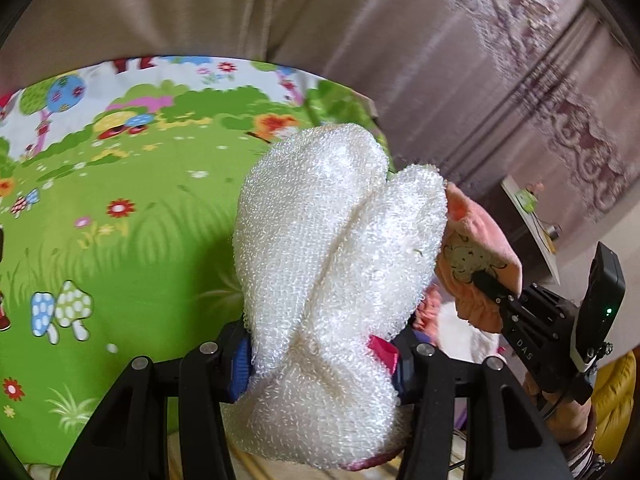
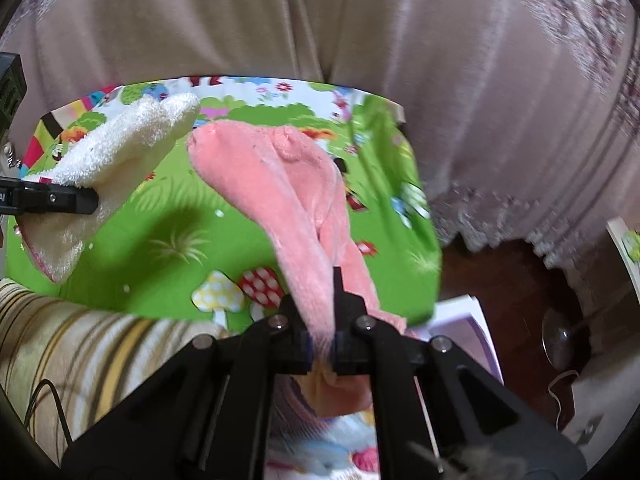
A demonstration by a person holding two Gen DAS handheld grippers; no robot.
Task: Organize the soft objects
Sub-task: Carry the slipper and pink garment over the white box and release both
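Note:
My left gripper [image 1: 320,364] is shut on a white fluffy mitten [image 1: 332,248] and holds it up above a green cartoon play mat [image 1: 120,208]. My right gripper [image 2: 322,350] is shut on a pink plush mitten [image 2: 288,184], also held in the air over the mat [image 2: 180,220]. In the left wrist view the pink mitten [image 1: 476,256] and the right gripper [image 1: 490,286] show just right of the white one. In the right wrist view the white mitten [image 2: 120,148] and the left gripper [image 2: 86,200] are at the left.
A beige curtain [image 2: 280,20] hangs behind the mat. A striped cushion [image 2: 80,340] lies at lower left in the right wrist view. White papers [image 2: 472,328] and dark wood floor [image 2: 508,280] are at the right. A yellow cushion [image 1: 616,396] sits at far right in the left wrist view.

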